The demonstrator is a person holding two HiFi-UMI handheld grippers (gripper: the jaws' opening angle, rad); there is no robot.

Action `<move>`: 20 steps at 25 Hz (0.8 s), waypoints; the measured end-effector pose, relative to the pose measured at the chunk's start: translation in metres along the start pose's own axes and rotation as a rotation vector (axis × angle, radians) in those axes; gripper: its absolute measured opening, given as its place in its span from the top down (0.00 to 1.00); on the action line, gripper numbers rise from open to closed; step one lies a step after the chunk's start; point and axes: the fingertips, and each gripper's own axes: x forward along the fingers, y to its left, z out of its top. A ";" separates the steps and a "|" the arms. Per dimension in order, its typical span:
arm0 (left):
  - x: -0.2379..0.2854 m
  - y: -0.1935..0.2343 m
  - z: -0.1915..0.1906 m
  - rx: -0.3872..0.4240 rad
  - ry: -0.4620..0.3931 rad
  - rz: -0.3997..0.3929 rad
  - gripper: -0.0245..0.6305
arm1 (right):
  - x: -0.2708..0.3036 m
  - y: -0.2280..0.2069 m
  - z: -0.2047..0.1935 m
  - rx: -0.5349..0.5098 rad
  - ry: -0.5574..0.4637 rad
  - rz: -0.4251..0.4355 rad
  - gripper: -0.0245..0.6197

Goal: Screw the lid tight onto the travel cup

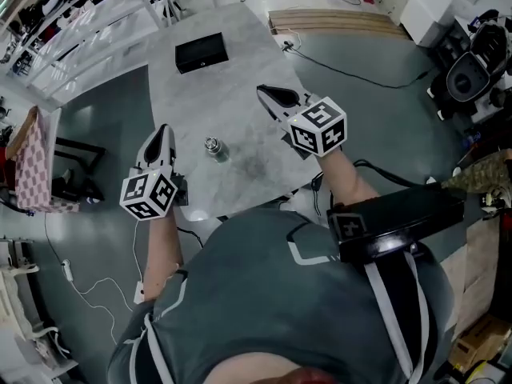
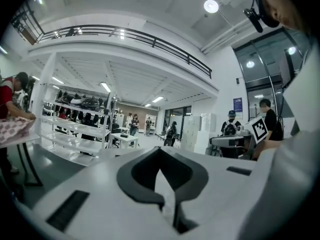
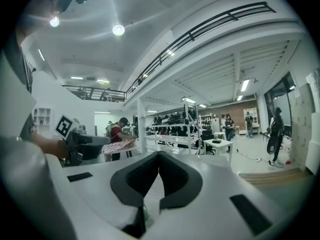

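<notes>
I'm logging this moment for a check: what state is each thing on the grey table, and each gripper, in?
Small silver metal travel cup: upright on the grey table, untouched; lid appears on, tightness unclear.
Flat black rectangular box: closed, lying flat.
Left gripper: fingers shut, empty.
Right gripper: fingers shut, empty.

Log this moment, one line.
left claw: shut, empty | right claw: shut, empty | cup: on table, apart from both
</notes>
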 end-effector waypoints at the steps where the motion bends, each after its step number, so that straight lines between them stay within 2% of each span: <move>1: 0.000 -0.001 0.000 0.012 0.005 0.000 0.95 | 0.000 0.001 0.001 -0.001 0.000 0.001 0.92; 10: 0.001 0.003 -0.001 0.060 0.024 0.021 0.95 | 0.005 0.003 0.005 -0.022 -0.001 -0.003 0.92; 20: 0.004 0.007 0.006 0.060 0.036 0.032 0.95 | 0.008 -0.004 0.015 -0.021 0.000 -0.031 0.92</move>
